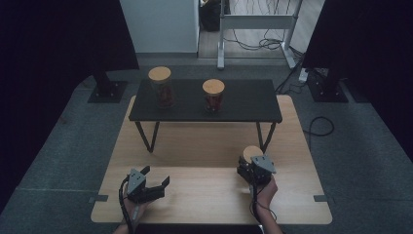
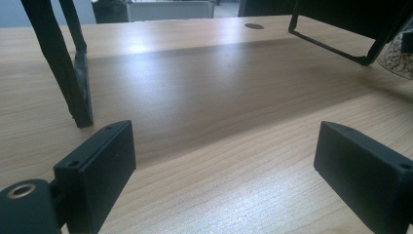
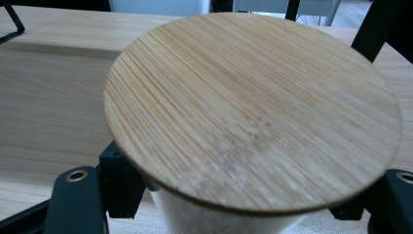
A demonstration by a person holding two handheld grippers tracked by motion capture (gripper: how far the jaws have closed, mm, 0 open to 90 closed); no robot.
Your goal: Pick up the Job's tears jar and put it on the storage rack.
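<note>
Three jars, each capped with a round bamboo lid. Landmark: the black shelf (image 1: 243,100), a low, flat, matte rectangle on thin angled metal legs, standing on the far half of the wooden table (image 1: 195,146).

Tall jar (image 1: 161,87): on the shelf top, toward its left end. Clear wall, reddish-brown contents; cannot tell what they are.

Short jar (image 1: 213,95): on the shelf top near its middle, well apart from the tall jar. Clear wall, dark red contents, unidentified.

Third jar (image 3: 253,112): on the table in front of the shelf's right legs, below shelf level. Lid is a flat disc with fine straight grain, slightly mottled near the front edge. Pale wall below the lid. In the left gripper view its clear wall (image 2: 399,56) holds small pale beige pieces beside a shelf leg.

Right gripper (image 1: 254,168): jaws closed round the third jar, pinching its body just under the lid, one black pad at each side.

Left gripper (image 1: 151,187): in front of the shelf's left legs, low over the table, jaws spread wide with bare wood between them. Pads are blocky, matte black.

Surface: light wood laminate, long straight grain, soft sheen. Room: grey carpet under the table, dark panels either side, a white frame and loose cables beyond the shelf.
</note>
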